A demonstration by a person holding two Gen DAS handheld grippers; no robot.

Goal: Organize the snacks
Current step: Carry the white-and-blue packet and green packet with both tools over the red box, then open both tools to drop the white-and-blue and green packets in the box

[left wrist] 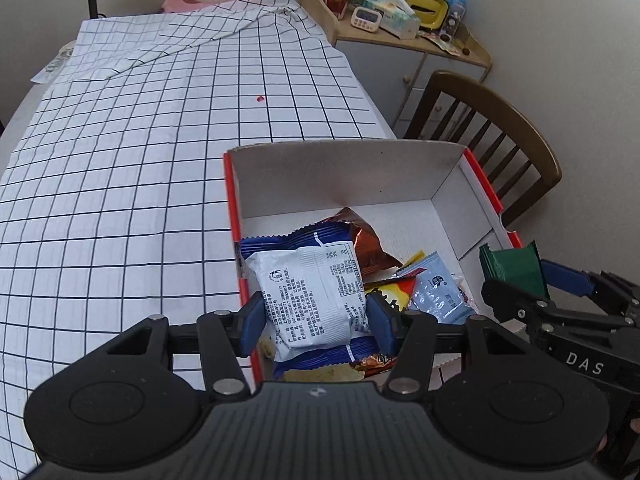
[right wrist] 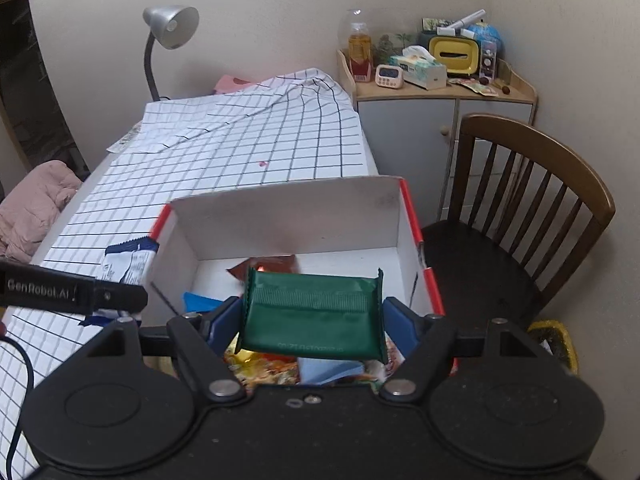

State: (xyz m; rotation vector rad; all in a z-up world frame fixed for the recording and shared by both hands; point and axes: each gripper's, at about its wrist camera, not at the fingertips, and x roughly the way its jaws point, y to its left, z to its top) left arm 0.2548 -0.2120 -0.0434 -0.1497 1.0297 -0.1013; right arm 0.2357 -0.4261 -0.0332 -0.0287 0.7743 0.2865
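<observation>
A red-edged cardboard box (left wrist: 352, 176) sits on the checked tablecloth and holds several snack packets. My left gripper (left wrist: 316, 316) is shut on a white-and-blue snack packet (left wrist: 312, 292), held above the box's near left corner. It also shows in the right wrist view (right wrist: 128, 264). My right gripper (right wrist: 312, 320) is shut on a dark green packet (right wrist: 312, 316), held over the box's (right wrist: 288, 216) near side. The green packet also shows in the left wrist view (left wrist: 514, 266) at the box's right wall. A brown packet (left wrist: 364, 240) and a light blue packet (left wrist: 436, 292) lie inside.
A wooden chair (right wrist: 520, 216) stands right of the table. A cabinet (right wrist: 440, 92) with clutter stands behind it. A desk lamp (right wrist: 168, 32) is at the table's far end. A small red speck (left wrist: 260, 99) lies on the tablecloth (left wrist: 120, 200).
</observation>
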